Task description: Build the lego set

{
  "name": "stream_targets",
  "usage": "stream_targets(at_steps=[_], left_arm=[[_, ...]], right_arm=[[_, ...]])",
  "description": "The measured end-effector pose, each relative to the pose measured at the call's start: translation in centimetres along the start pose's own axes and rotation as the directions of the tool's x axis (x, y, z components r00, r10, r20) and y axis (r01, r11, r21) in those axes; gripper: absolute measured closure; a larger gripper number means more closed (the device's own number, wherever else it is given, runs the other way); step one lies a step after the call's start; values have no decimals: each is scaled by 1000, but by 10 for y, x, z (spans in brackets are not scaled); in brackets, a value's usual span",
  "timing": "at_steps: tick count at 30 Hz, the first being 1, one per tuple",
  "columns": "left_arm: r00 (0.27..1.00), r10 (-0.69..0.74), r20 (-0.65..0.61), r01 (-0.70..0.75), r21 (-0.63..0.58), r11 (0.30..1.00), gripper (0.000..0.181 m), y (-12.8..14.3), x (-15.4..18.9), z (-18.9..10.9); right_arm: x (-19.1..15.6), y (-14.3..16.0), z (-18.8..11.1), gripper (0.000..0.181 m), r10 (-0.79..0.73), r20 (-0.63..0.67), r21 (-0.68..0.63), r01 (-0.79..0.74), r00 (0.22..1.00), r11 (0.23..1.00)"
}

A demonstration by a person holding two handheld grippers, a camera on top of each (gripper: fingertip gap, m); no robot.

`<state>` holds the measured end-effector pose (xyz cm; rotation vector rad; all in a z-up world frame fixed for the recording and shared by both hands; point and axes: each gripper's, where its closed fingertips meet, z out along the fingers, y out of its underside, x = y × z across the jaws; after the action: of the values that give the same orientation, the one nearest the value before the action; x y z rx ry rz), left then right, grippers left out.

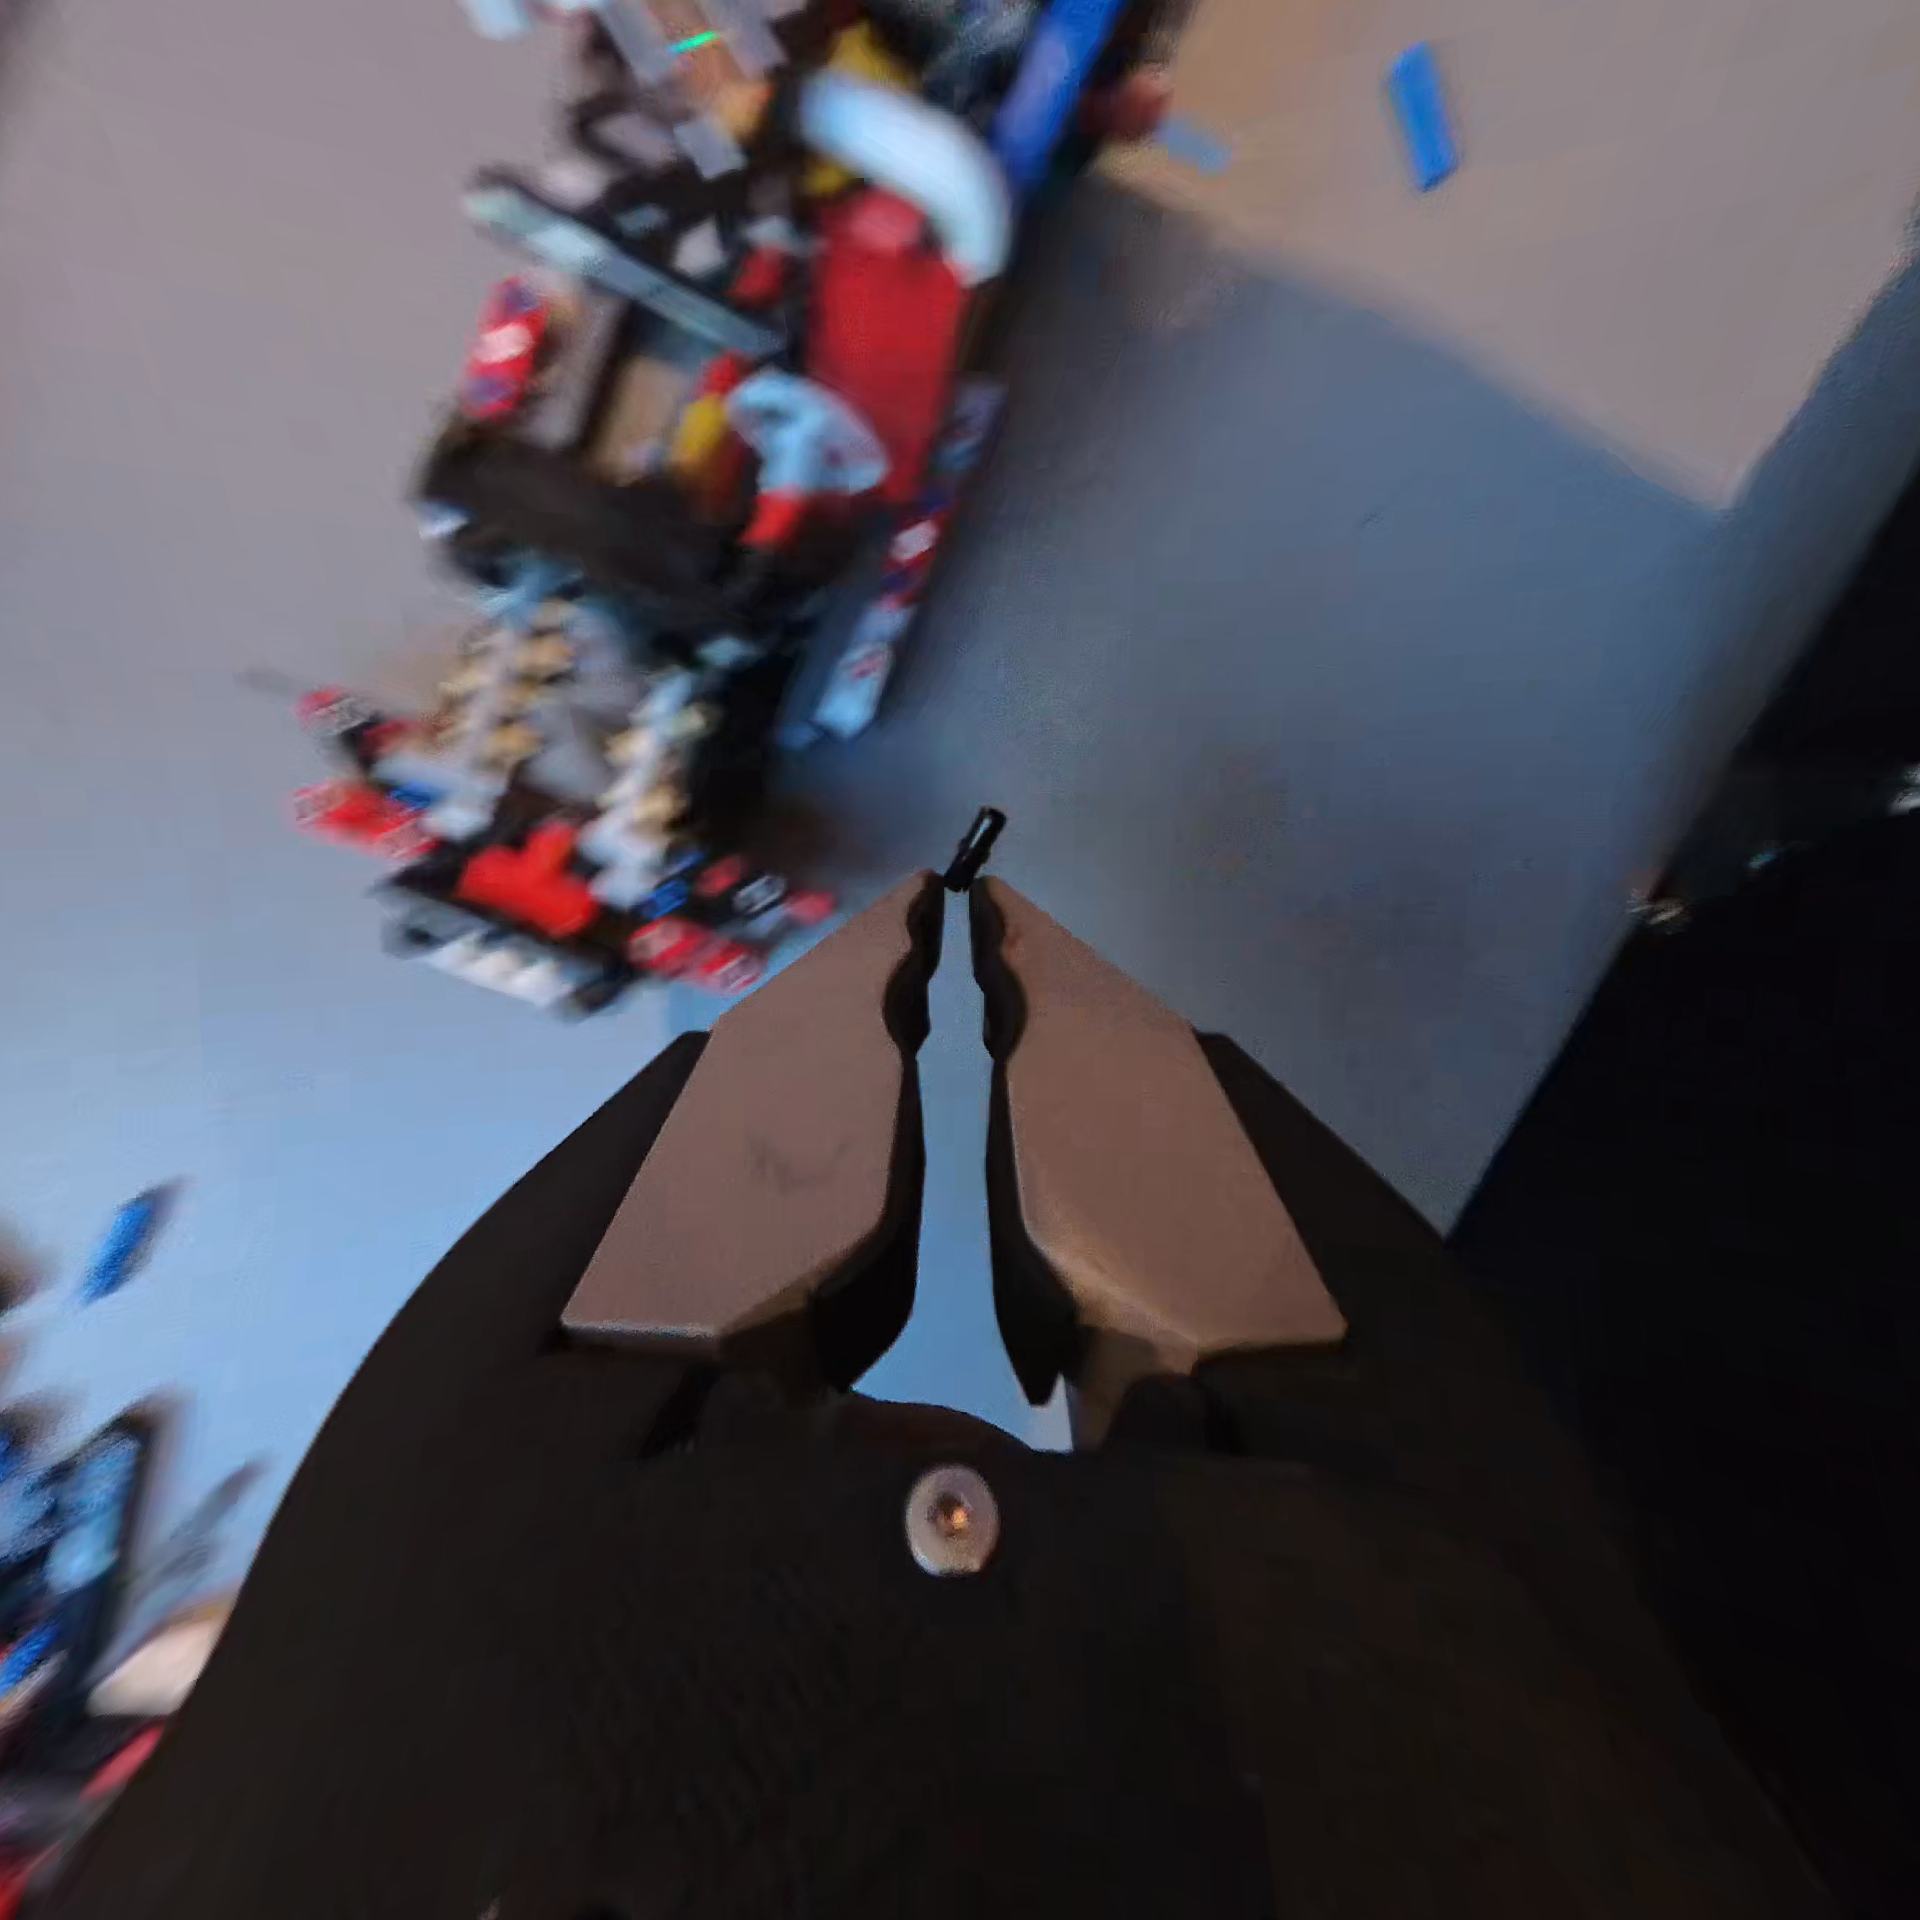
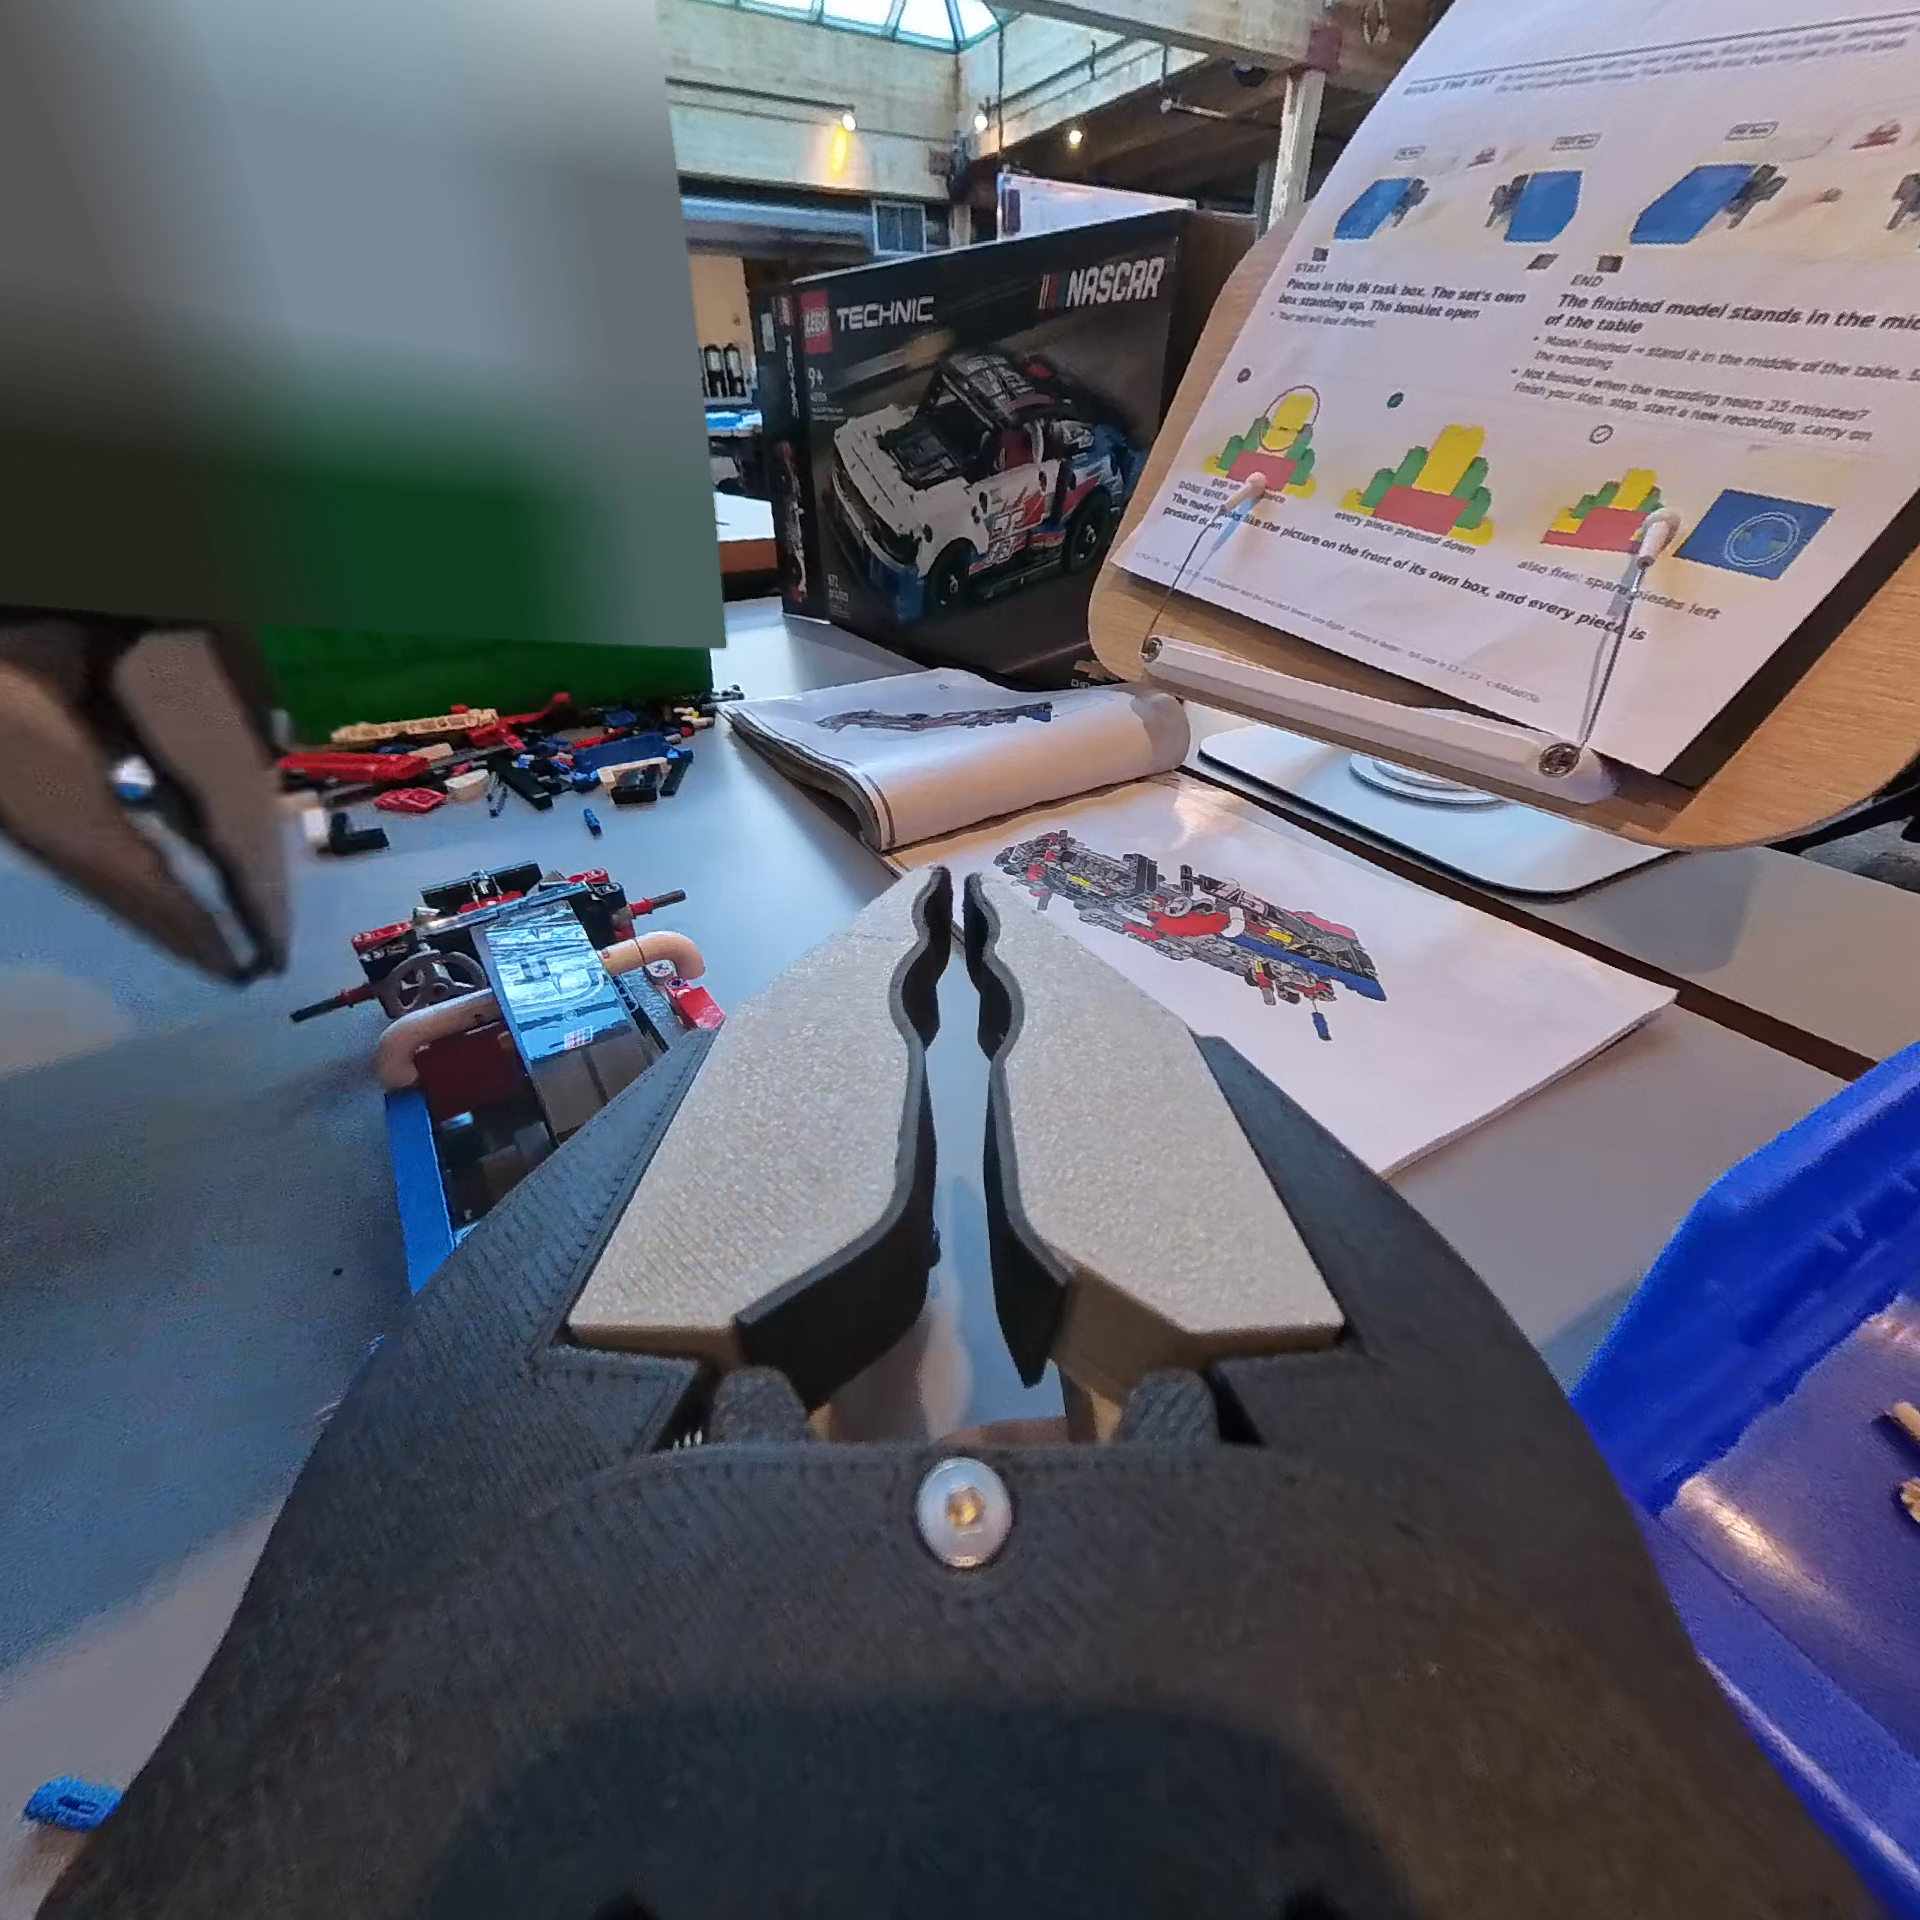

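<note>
Right wrist view: partly built model (image 2: 540, 997) on worktop (image 2: 790, 831), left of open instruction booklet (image 2: 1299, 997). Loose pieces (image 2: 520, 758) lie behind model, toward far edge. Set box (image 2: 977, 447) stands behind booklet. Sheet stand (image 2: 1538, 436) right of box. Bin (image 2: 1787, 1382) at near right edge.

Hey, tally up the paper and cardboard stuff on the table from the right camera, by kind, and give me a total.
Set box, standing upright: 1
Open instruction booklet, lying flat: 1
Printed sheet, propped on the wooden stand: 1
Total: 3
</note>
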<state>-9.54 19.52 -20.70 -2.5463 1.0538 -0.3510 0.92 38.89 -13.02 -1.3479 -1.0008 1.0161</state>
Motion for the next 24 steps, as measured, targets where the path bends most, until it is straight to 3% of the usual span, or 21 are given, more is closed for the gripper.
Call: stream_targets(at_steps=[2, 5, 9, 13, 19, 24], left_arm=[[996, -53, -67, 56, 46, 997, 179, -11, 25, 17], [993, -108, -41, 110, 70, 991, 179, -20, 32, 33], [999, -31, 43, 30, 32, 999, 179, -23, 37, 47], [999, -36, 23, 34, 67, 997, 177, -36, 42, 54], [997, -76, 17, 75, 66, 995, 164, -32, 36, 47], [994, -102, -34, 106, 148, 983, 161, -35, 33, 21]], right_arm=[[2, -2, -2, 181, 3, -11, 11, -3, 1000, 1000], [2, -5, -4, 181, 25, -5, 25, -25, 1000, 999], [-3, -4, -2, 181, 25, 15, 19, -26, 1000, 999], [-8, -4, -1, 181, -12, 17, 10, 12, 1000, 1000], [-7, -3, -1, 181, -16, 10, 5, 15, 1000, 1000], [-5, -6, -3, 181, -12, 1, 19, 12, 1000, 1000]])
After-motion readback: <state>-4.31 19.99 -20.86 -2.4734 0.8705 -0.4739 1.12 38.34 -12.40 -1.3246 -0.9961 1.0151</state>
